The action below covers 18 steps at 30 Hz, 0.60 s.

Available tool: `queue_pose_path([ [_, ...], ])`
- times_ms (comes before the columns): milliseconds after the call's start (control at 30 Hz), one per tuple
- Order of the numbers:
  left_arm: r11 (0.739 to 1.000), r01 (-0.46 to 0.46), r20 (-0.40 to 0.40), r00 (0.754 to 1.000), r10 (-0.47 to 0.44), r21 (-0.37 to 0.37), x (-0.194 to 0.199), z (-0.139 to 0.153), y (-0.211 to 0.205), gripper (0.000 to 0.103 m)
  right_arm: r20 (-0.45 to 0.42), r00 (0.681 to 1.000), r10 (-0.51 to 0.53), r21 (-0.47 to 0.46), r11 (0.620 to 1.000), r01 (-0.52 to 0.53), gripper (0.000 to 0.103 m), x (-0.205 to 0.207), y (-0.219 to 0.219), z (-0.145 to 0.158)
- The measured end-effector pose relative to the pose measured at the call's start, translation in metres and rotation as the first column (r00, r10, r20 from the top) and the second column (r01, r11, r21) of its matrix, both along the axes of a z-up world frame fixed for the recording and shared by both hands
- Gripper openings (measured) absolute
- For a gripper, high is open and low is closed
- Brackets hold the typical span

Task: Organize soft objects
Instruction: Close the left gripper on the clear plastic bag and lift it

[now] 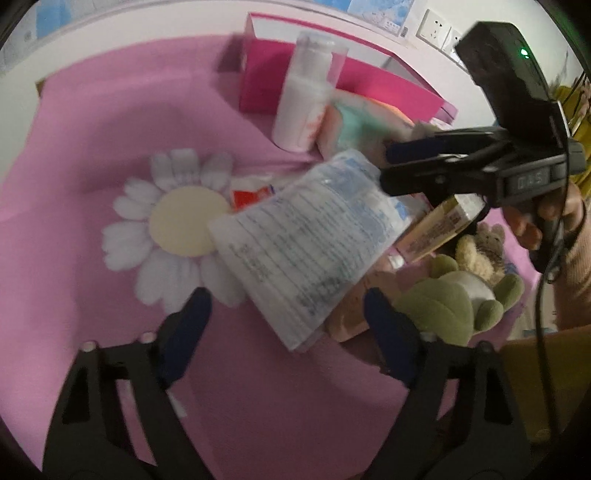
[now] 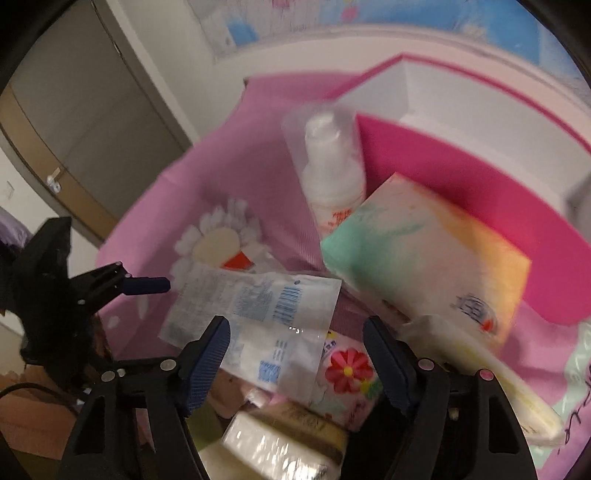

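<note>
A white plastic pack with blue print lies on the pile of soft goods on the pink cloth; it also shows in the right wrist view. My left gripper is open, its fingers either side of the pack's near end, empty. My right gripper is open just above the pack; in the left wrist view its fingers reach in from the right near the pack's far corner. A pastel tissue pack, a daisy cushion and a green plush toy lie around.
A white bottle stands by a magenta box at the back. A tan plush, a yellow carton and a floral packet are in the pile. Wall sockets are behind.
</note>
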<state>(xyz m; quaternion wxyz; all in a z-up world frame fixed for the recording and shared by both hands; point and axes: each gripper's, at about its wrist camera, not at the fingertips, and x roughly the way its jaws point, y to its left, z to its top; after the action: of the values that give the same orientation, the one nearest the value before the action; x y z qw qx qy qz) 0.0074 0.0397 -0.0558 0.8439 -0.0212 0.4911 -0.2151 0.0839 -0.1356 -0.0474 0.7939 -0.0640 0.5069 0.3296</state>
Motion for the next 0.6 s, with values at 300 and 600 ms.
queue_pose_path([
  [300, 0.998, 0.026, -0.021, 0.999, -0.028, -0.064, 0.004, -0.005, 0.004, 0.063, -0.026, 0.996, 0.089, -0.006, 0.996, -0.089, 0.071, 0.007, 0.028, -0.02],
  [600, 0.995, -0.01, 0.004, 1.0, 0.011, -0.098, 0.012, 0.012, 0.013, 0.052, 0.093, 0.993, 0.069, 0.037, 0.997, -0.073, 0.031, -0.011, 0.011, -0.003],
])
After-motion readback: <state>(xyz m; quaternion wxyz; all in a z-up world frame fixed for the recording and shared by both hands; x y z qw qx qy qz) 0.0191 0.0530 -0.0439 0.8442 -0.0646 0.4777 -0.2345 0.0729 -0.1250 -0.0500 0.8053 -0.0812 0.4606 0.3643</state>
